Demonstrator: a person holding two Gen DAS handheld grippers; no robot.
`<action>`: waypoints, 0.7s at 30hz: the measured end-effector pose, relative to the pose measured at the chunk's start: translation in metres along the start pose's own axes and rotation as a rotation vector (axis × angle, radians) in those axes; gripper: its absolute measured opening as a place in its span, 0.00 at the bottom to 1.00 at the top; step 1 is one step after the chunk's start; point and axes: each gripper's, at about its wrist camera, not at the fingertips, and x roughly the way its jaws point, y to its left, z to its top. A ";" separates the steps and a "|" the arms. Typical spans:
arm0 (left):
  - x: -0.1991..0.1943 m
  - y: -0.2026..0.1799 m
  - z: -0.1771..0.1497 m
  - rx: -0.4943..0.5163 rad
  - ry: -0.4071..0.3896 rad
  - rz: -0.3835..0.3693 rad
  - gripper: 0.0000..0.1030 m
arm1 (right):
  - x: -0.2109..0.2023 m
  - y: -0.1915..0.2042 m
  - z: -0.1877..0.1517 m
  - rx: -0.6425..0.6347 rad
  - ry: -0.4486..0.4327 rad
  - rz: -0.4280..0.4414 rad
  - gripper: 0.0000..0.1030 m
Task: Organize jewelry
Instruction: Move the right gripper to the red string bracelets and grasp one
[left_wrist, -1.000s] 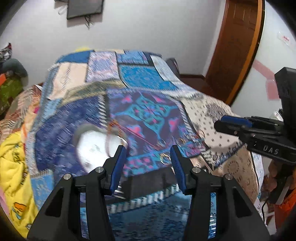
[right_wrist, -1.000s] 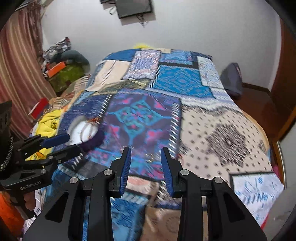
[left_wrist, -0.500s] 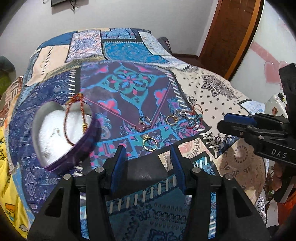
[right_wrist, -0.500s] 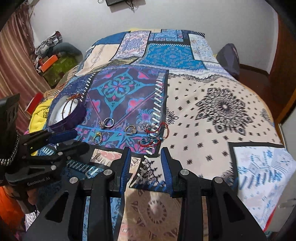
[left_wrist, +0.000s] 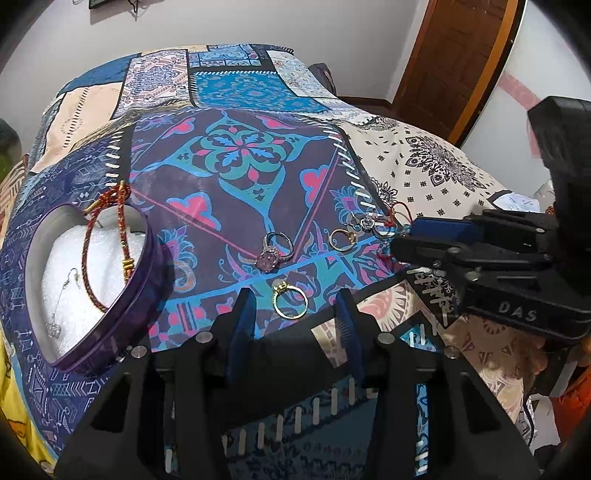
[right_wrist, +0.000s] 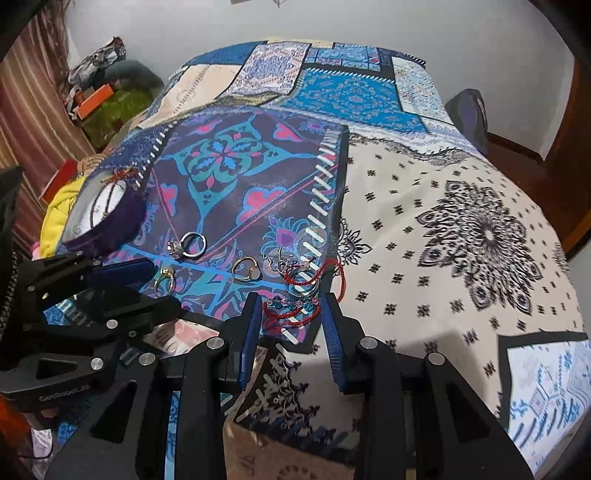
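A purple heart-shaped box (left_wrist: 147, 280) with white foam holds a red cord bracelet (left_wrist: 122, 229) and an earring (left_wrist: 61, 295); it also shows in the right wrist view (right_wrist: 122, 221). On the bedspread lie a gold ring (left_wrist: 290, 301), a pink-stone ring (left_wrist: 275, 251), another gold ring (left_wrist: 341, 240) and a tangle of red cord with blue beads (right_wrist: 295, 306). My left gripper (left_wrist: 295, 310) is open around the gold ring. My right gripper (right_wrist: 290, 314) is open, with the red cord tangle between its fingers.
The patchwork bedspread (right_wrist: 461, 221) covers the whole bed. A wooden door (left_wrist: 454, 59) stands at the far right. Clutter and a curtain (right_wrist: 33, 110) lie left of the bed. A dark bag (right_wrist: 469, 114) sits at the bed's far right side.
Both grippers have tilted down and moved closer to the bedspread. The rings and the red cord tangle have come into view between the fingers.
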 end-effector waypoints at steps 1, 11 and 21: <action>0.001 -0.001 0.000 0.005 0.002 -0.003 0.37 | 0.002 0.002 0.000 -0.010 0.006 0.004 0.29; 0.004 0.007 0.003 -0.035 0.008 -0.032 0.17 | 0.011 0.007 -0.001 -0.046 0.006 0.024 0.34; 0.001 0.009 0.000 -0.066 0.011 -0.055 0.02 | 0.011 0.003 -0.003 -0.017 -0.012 -0.015 0.07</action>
